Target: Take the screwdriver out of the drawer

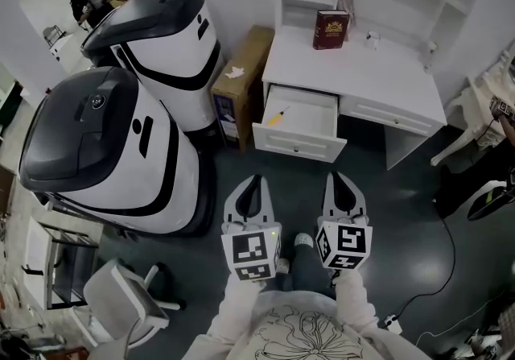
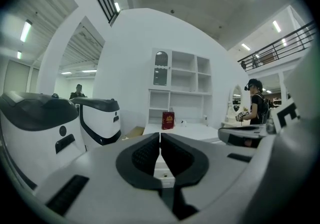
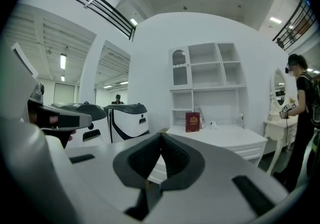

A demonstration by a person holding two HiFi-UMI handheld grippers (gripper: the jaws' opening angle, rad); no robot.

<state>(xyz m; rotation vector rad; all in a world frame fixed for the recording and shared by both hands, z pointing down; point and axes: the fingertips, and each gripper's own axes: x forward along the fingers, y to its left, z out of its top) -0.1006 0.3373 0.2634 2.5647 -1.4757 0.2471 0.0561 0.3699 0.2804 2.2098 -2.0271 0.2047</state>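
A white desk (image 1: 402,80) stands ahead with its left drawer (image 1: 299,143) pulled out. Inside the drawer lies a yellow-handled screwdriver (image 1: 276,117), near the left side. My left gripper (image 1: 256,179) and right gripper (image 1: 335,177) hover side by side over the dark floor, short of the drawer front, both shut and empty. In the left gripper view the jaw tips (image 2: 160,134) meet, with the desk (image 2: 195,131) beyond them. In the right gripper view the tips (image 3: 161,135) also meet, pointing at the desk (image 3: 225,137). The screwdriver is hidden in both gripper views.
Two large white-and-black machines (image 1: 113,149) stand left of the desk, with a cardboard box (image 1: 240,84) between them and the desk. A red book (image 1: 330,29) stands on the desktop. An office chair (image 1: 121,302) sits at lower left. A person (image 3: 302,113) stands at right.
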